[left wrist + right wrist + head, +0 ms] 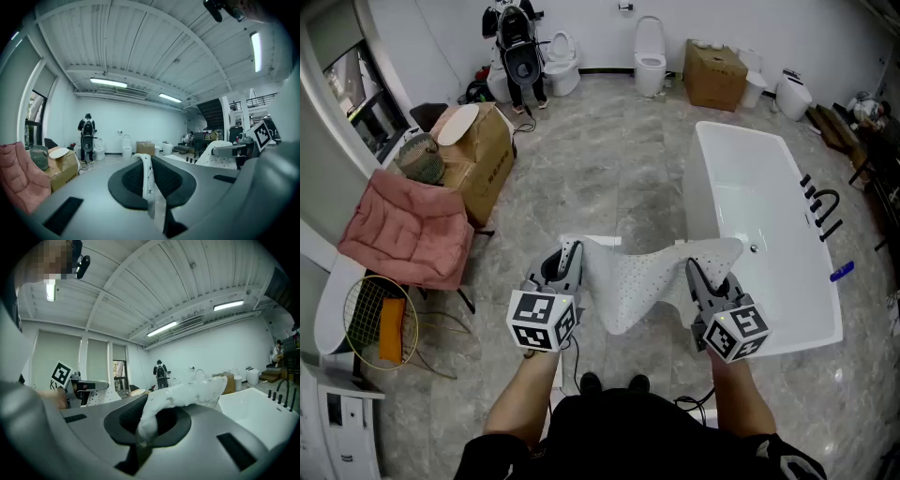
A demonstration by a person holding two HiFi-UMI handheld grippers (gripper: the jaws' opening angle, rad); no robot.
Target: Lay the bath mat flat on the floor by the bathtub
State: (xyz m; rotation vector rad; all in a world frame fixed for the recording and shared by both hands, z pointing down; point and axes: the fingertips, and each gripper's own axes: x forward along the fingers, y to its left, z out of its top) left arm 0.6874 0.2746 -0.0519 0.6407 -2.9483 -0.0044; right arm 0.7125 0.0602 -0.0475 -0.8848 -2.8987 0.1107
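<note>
Jaws of left gripper (574,253) and right gripper (693,269) clamp the bath mat (633,281), apparently sagging, beside the bathtub (705,202).

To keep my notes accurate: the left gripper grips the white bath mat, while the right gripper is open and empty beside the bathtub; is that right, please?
Not quite: the right gripper is not open and empty; it too is shut on the bath mat, as the right gripper view shows. The left gripper does grip it, beside the bathtub.
</note>
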